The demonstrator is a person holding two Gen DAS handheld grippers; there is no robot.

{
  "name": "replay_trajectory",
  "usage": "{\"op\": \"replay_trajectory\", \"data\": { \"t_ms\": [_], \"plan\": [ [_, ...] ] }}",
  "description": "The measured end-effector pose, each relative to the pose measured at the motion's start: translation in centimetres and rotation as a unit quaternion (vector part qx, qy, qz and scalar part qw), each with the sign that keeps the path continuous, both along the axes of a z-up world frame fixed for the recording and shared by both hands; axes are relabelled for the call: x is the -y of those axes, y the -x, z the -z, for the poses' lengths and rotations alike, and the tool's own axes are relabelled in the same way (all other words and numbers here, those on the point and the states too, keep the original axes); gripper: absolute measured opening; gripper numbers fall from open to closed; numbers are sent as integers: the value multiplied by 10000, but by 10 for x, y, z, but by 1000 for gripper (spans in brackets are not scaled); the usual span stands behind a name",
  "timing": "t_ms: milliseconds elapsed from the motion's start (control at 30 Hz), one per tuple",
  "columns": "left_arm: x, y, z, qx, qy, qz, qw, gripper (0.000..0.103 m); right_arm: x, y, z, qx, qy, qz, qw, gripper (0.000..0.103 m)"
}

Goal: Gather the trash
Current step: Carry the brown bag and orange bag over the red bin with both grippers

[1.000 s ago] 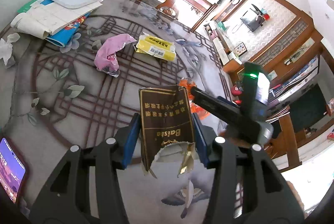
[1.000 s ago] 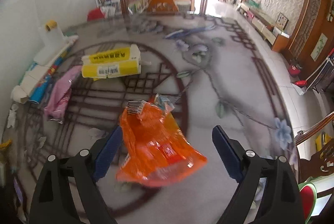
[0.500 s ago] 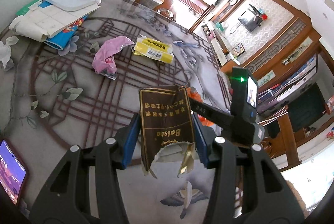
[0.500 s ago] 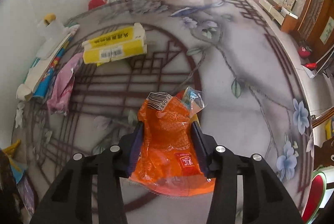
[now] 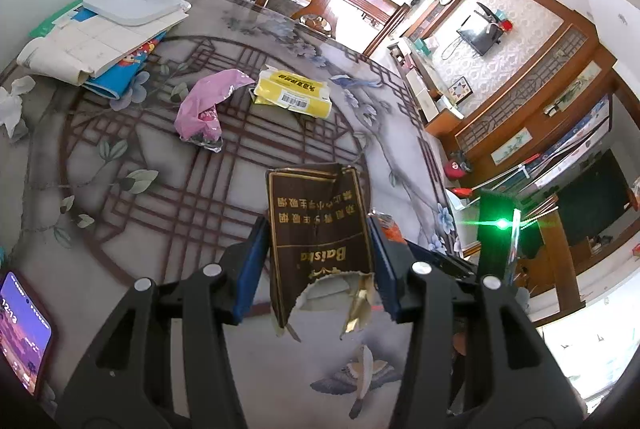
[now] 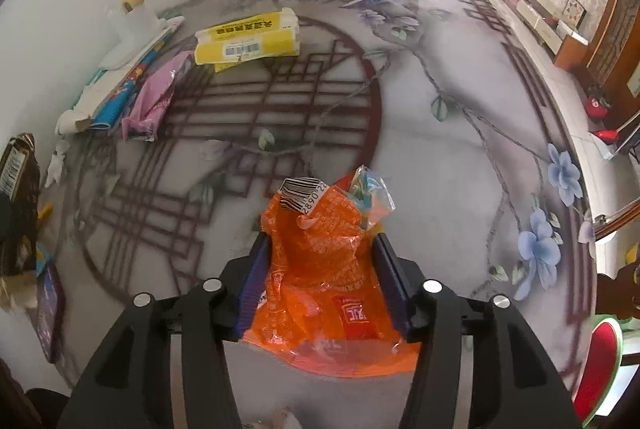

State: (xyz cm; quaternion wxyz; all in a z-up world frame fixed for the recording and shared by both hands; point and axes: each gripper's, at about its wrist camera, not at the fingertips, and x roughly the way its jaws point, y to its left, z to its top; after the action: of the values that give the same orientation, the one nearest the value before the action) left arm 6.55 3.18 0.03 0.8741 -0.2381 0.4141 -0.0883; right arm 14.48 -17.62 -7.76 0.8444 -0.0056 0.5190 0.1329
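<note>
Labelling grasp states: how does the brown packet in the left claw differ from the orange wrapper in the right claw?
The brown packet is flat, stiff-looking and opaque with gold print; the orange wrapper is crumpled, glossy and partly see-through. The packet's near end is torn ragged; the wrapper shows a barcode at its far end. Shared: each is clamped between blue pads, the packet in the left claw, the wrapper in the right claw.
</note>
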Motion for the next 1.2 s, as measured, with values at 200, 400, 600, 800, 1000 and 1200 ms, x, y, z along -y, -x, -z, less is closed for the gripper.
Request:
{"op": "replay_trajectory", "data": {
  "t_ms": [200,400,600,800,1000,1200],
  "plan": [
    [-1,-1,2,-29,-14,-20,10000,47,6,1,9,-155,-52,142,9998,65],
    [4,-2,5,-40,-148,71,9999,47,10,23,-7,113,-163,26,9998,48],
    [8,-2,7,-37,-220,124,9997,47,32,68,-31,289,-280,-60,9992,48],
    [23,-2,8,-39,-412,289,9987,47,67,115,-52,741,-294,162,9967,48],
    [44,2,10,52,-876,499,9949,47,114,127,-50,912,-570,1134,9877,48],
    [60,5,14,146,-1260,634,9899,47,141,134,-55,1144,-421,1474,9815,49]
  ]
}}
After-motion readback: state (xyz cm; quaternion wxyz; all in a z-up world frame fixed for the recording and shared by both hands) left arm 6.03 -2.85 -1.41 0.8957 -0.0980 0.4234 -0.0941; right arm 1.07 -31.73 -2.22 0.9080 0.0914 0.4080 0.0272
